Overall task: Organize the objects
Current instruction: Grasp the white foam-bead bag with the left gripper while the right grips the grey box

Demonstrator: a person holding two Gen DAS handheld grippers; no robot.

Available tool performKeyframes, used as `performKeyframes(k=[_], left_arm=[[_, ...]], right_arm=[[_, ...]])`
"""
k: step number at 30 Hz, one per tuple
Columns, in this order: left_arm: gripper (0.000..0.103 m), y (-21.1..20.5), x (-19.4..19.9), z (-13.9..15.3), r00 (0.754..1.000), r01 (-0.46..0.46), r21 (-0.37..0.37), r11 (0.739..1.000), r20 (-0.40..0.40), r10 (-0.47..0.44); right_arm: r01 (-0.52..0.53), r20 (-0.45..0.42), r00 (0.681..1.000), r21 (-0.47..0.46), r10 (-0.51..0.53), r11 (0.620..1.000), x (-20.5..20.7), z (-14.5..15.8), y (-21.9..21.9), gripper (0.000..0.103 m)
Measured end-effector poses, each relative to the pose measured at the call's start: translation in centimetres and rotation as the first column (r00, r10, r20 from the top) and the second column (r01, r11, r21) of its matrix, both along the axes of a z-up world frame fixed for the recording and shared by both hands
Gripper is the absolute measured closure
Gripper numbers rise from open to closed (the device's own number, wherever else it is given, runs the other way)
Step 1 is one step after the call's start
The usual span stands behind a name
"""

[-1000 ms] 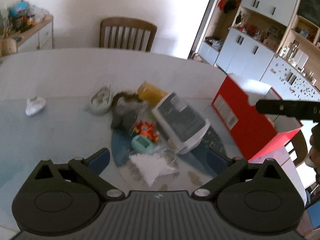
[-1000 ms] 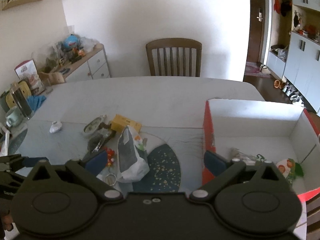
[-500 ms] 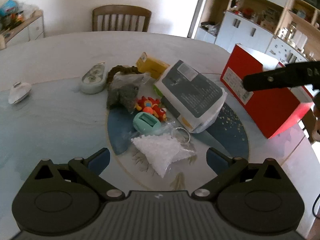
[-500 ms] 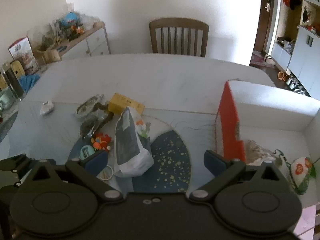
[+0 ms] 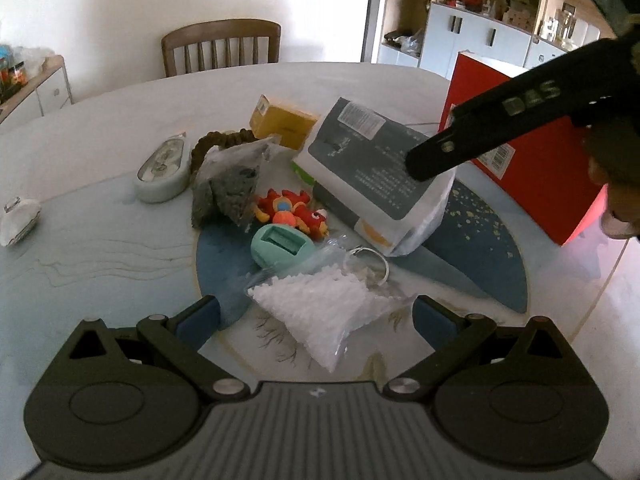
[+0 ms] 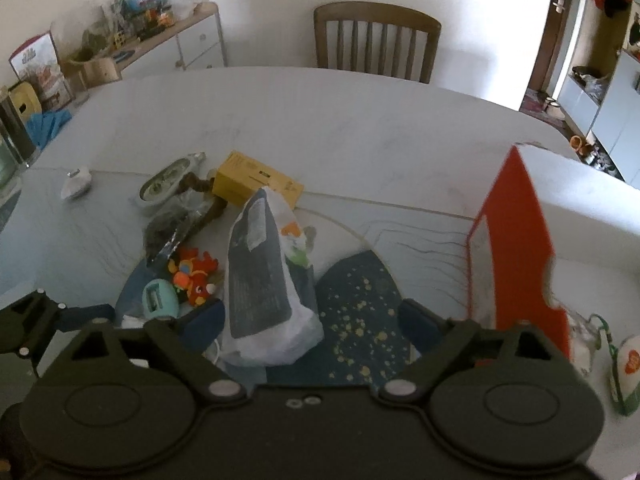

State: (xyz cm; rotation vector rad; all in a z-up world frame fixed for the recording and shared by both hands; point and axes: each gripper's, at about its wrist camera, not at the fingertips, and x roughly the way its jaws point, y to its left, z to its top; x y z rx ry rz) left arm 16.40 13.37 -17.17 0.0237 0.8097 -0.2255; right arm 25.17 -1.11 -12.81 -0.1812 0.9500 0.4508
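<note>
A pile of objects lies on the round table. My left gripper point(image 5: 316, 314) is open and empty, just above a clear bag of white beads point(image 5: 324, 300). Beyond it lie a mint egg-shaped gadget point(image 5: 282, 246), a red dragon toy point(image 5: 294, 210), a dark bag point(image 5: 228, 188), a yellow box point(image 5: 282, 120) and a grey-and-white package point(image 5: 376, 168). My right gripper point(image 6: 310, 318) is open and empty over the grey-and-white package point(image 6: 266, 280). The red box point(image 6: 516, 240) stands open to its right, with a flower pouch point(image 6: 624, 372) inside.
A pale oval case point(image 5: 162, 168) and a small white object point(image 5: 18, 220) lie at the left of the table. A wooden chair point(image 5: 220, 46) stands at the far side. A sideboard point(image 6: 160, 40) with clutter is at the far left.
Both grippers have moved down and forward, closer to the pile. The right gripper's finger now reaches over the grey package in the left wrist view.
</note>
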Motion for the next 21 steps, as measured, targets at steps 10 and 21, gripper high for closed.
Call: performKeyframes(k=[10,21], left_arm=[[0.014,-0.2,-0.4,0.3,1.0,0.011,0.012,1.0,0.011,-0.011],[0.05,0.0,-0.6,1.0,1.0,0.001,0.031,1.0,0.001,-0.001]], right_arm=[[-0.063,-0.017,0.998,-0.025,0.062,0.998,1.0,-0.8,1.9,0.035],[-0.076,-0.01,0.997,-0.032,0.076,0.997,0.3,-0.6,2.1,0.088]])
